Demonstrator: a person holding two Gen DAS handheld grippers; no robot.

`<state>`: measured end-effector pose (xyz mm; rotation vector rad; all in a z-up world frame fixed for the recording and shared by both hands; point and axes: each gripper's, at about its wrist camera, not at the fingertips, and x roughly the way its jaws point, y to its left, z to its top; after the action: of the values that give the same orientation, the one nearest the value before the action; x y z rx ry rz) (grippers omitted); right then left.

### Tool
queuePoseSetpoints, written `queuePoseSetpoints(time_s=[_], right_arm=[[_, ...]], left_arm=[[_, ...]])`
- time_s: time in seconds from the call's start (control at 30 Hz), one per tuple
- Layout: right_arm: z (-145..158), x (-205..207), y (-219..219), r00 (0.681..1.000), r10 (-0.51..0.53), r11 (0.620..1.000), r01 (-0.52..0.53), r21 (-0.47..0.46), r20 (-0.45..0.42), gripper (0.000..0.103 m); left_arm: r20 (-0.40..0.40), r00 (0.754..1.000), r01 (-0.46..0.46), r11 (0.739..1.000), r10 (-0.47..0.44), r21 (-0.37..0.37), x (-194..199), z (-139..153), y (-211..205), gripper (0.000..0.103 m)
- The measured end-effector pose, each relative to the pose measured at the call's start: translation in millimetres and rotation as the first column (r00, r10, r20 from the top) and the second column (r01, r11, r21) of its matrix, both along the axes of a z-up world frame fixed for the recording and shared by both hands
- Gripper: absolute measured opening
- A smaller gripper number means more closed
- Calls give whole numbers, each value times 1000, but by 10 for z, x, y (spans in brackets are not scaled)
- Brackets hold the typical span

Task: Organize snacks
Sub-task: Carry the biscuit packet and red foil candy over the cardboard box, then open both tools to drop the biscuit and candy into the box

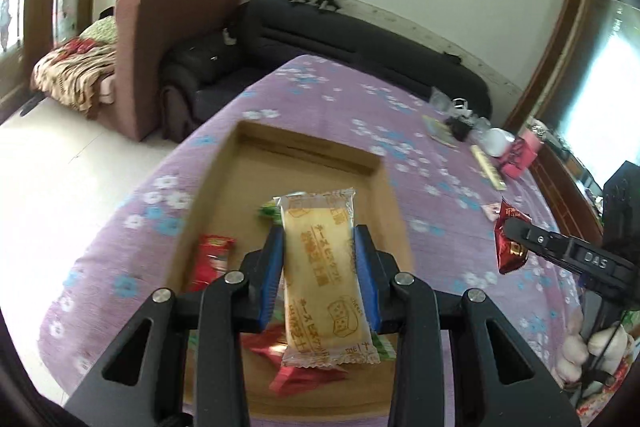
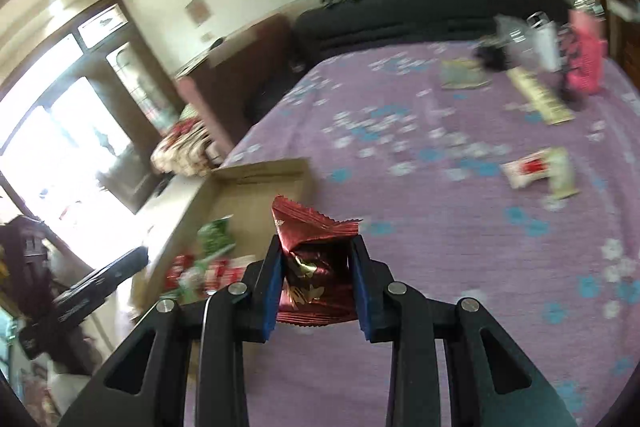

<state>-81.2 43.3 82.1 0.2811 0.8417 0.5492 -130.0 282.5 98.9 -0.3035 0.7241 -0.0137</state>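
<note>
My left gripper (image 1: pixel 319 247) is shut on a pale yellow wrapped cake (image 1: pixel 322 275) and holds it upright above a shallow cardboard tray (image 1: pixel 304 151). The tray holds red snack packets (image 1: pixel 212 259) and a green one (image 1: pixel 269 210). My right gripper (image 2: pixel 316 255) is shut on a dark red foil snack packet (image 2: pixel 312 267) above the purple cloth, right of the tray (image 2: pixel 260 171). That packet and gripper also show in the left wrist view (image 1: pixel 510 247). Two loose snack packets (image 2: pixel 538 171) lie on the cloth to the right.
The table has a purple flowered cloth (image 1: pixel 440 187). At its far right corner stand a pink box (image 2: pixel 584 63), a white cup (image 2: pixel 546 47), a long yellow pack (image 2: pixel 538 97) and small items. A dark sofa (image 1: pixel 320 27) and brown armchair (image 1: pixel 160 39) stand behind.
</note>
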Motion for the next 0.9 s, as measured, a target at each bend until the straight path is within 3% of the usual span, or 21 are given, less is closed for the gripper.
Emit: queuePoseSetpoints(time_s=[0.2,0.5,0.73,0.9], right_arm=[[-127,131,621,996,87,995,-88,-44,-33,30],[-438,458,1228,990,114,981,-126,-145,-89,30],[-584,578,1456,990,104,970,-121,-212,-92,30],[-651,630,1531,990,108,963,-127,-238,-92,31]], left_arm=[[-51,999,-4,998,7,59,243,-177,128,36],[-124,992,9,996,3,93,588,-432,241,37],[-129,992,2,996,10,94,701,-421,291,37],[-110,994,-5,998,12,63,662,-383,337,46]])
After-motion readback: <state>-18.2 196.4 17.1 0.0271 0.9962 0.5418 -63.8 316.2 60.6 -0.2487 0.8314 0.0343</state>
